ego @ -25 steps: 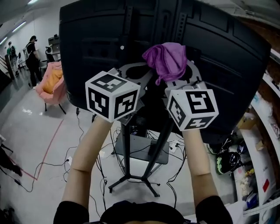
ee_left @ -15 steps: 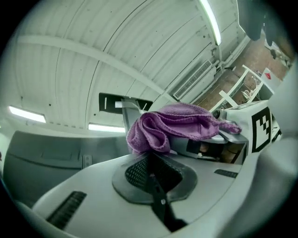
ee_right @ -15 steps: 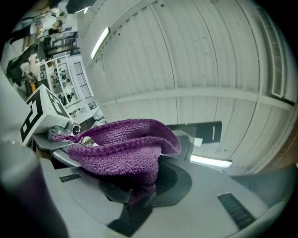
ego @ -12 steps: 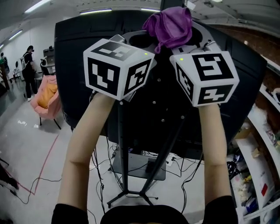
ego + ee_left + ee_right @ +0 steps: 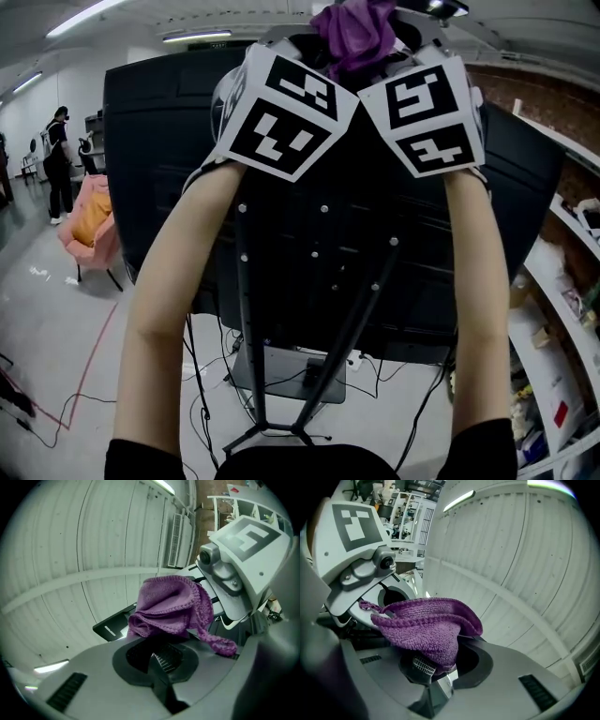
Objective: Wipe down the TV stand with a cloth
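At twelve o'clock the right gripper (image 5: 436,667) clenches a crumpled purple knitted cloth (image 5: 426,625), the left gripper (image 5: 161,656) clenched empty at its nine o'clock.

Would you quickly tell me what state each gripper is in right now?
Left gripper: closed, empty.
Right gripper: closed on the purple knitted cloth.

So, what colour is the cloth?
Purple; the cloth shows best in the right gripper view.

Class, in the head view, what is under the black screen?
The stand's legs, a grey shelf and loose cables on the floor. The screen covers the shelf's back, so anything there is hidden.
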`<state>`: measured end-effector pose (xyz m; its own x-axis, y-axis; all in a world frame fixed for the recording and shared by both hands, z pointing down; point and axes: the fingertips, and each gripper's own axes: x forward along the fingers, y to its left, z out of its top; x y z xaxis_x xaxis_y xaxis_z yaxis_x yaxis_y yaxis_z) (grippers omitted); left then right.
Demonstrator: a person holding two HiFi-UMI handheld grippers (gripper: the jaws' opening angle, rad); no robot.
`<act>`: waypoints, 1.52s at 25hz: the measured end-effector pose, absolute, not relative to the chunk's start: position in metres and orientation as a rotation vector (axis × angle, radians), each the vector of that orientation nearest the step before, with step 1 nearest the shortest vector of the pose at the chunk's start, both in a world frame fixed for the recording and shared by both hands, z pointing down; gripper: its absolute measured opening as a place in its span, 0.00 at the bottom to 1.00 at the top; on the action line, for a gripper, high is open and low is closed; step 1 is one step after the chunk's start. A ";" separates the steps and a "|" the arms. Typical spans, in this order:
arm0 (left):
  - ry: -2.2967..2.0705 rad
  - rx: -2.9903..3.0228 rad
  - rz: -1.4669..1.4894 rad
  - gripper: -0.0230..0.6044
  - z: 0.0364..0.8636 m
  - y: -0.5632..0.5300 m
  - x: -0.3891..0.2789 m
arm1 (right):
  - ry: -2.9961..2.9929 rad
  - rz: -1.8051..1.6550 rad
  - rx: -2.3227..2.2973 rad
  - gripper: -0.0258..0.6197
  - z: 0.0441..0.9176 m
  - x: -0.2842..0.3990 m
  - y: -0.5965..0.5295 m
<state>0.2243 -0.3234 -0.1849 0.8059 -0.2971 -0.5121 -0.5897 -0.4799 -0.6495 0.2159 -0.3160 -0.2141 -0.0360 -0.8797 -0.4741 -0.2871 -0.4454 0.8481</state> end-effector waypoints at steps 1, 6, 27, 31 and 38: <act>0.663 -2.073 0.403 0.05 -0.184 -0.325 0.225 | -1.212 -1.513 1.723 0.14 -0.214 0.215 -0.316; 0.719 -1.891 0.315 0.05 -0.167 -0.331 0.227 | -1.099 -1.527 1.629 0.14 -0.192 0.210 -0.320; 0.465 -2.118 -0.121 0.05 -0.028 -0.322 0.228 | -1.109 -1.180 1.372 0.14 -0.060 0.210 -0.328; 0.425 -2.191 -0.224 0.05 -0.003 -0.318 0.225 | -1.083 -1.097 1.300 0.14 -0.036 0.208 -0.333; 0.313 -2.383 -0.211 0.05 0.033 -0.307 0.217 | -1.089 -0.962 1.181 0.14 0.005 0.206 -0.336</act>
<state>0.2169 -0.3068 0.0329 0.9574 -0.2816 0.0643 -0.1652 -0.7166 -0.6776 0.2063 -0.3358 0.0047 0.2193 -0.9662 0.1353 0.0150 0.1421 0.9897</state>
